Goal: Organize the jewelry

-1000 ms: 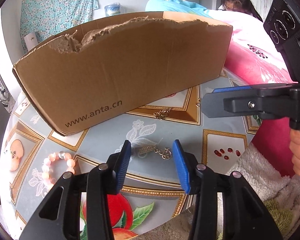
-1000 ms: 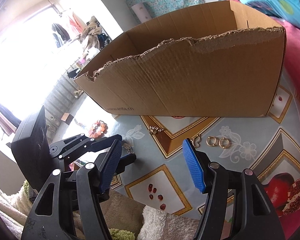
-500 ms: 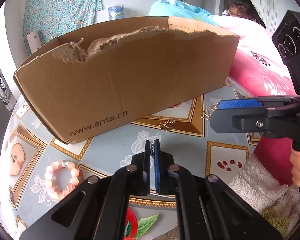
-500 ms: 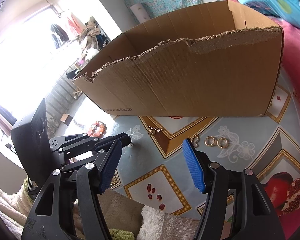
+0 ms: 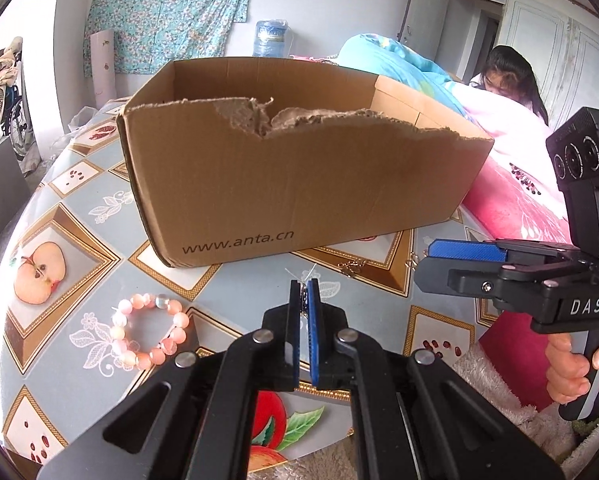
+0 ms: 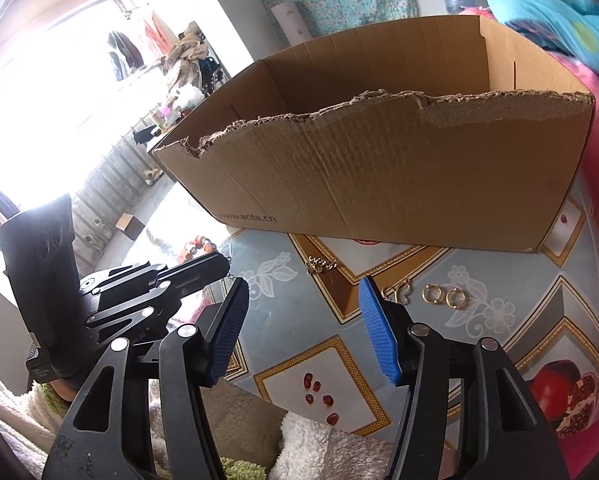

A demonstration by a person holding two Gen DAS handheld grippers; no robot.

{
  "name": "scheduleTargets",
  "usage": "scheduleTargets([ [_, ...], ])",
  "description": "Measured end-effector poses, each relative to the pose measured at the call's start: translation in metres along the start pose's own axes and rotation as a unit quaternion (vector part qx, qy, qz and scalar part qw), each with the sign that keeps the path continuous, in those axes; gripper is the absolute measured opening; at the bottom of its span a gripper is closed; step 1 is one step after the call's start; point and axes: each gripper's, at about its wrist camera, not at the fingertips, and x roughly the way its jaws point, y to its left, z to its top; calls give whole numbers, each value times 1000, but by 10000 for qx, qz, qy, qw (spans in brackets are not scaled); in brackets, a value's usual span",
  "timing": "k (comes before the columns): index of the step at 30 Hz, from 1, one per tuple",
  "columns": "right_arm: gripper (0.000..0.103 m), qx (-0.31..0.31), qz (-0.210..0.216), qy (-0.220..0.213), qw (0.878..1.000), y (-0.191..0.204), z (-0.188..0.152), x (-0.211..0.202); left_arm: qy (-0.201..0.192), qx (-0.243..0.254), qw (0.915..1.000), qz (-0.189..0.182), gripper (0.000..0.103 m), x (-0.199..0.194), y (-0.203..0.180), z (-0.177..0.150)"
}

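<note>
My left gripper (image 5: 305, 292) is shut on a small chain piece (image 5: 305, 297), held above the table in front of the open cardboard box (image 5: 299, 184); only a sliver of it shows between the pads. A pink bead bracelet (image 5: 149, 332) lies on the table to its left. My right gripper (image 6: 299, 320) is open and empty, low over the table. Ahead of it lie a gold chain piece (image 6: 319, 265), a gold hook clasp (image 6: 397, 291) and two gold hoop earrings (image 6: 443, 295). The box (image 6: 379, 184) stands behind them.
The table carries a fruit-patterned cloth (image 5: 79, 240). A fluffy white towel (image 6: 327, 452) lies at the near edge. A pink and blue quilt (image 5: 511, 184) sits right of the box, with a person (image 5: 507, 80) behind it.
My left gripper closed on the small chain piece that lay between its fingers and lifted it up off the table. The right gripper stayed open and nearly still.
</note>
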Motion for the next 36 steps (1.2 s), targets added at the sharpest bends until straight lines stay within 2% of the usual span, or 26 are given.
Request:
scheduleTargets([
  [5, 36, -225, -194, 187, 9994, 11, 5, 17, 2, -129, 9999, -51, 3, 5, 4, -4],
  [14, 21, -412, -662, 273, 9966, 12, 19, 41, -17, -288, 9995, -127, 3, 7, 16, -6],
  [19, 18, -516, -840, 392, 9944, 12, 22, 54, -4, -381, 9992, -146, 3, 9, 22, -7],
  [23, 15, -913, -1110, 396, 9888, 24, 20, 57, 12, -418, 9990, -158, 3, 10, 24, -8],
  [25, 4, -965, -1044, 464, 9888, 28, 19, 58, 14, -435, 9989, -173, 3, 10, 24, -8],
  [27, 1, -881, -980, 508, 9900, 27, 21, 57, 6, -444, 9988, -186, 3, 10, 25, -8],
  [31, 0, -540, -701, 495, 9948, 16, 24, 47, -22, -436, 9989, -193, 3, 8, 25, -8],
  [36, 0, -348, -590, 304, 9972, 9, 29, 28, -55, -436, 9989, -181, 3, 4, 25, -8],
])
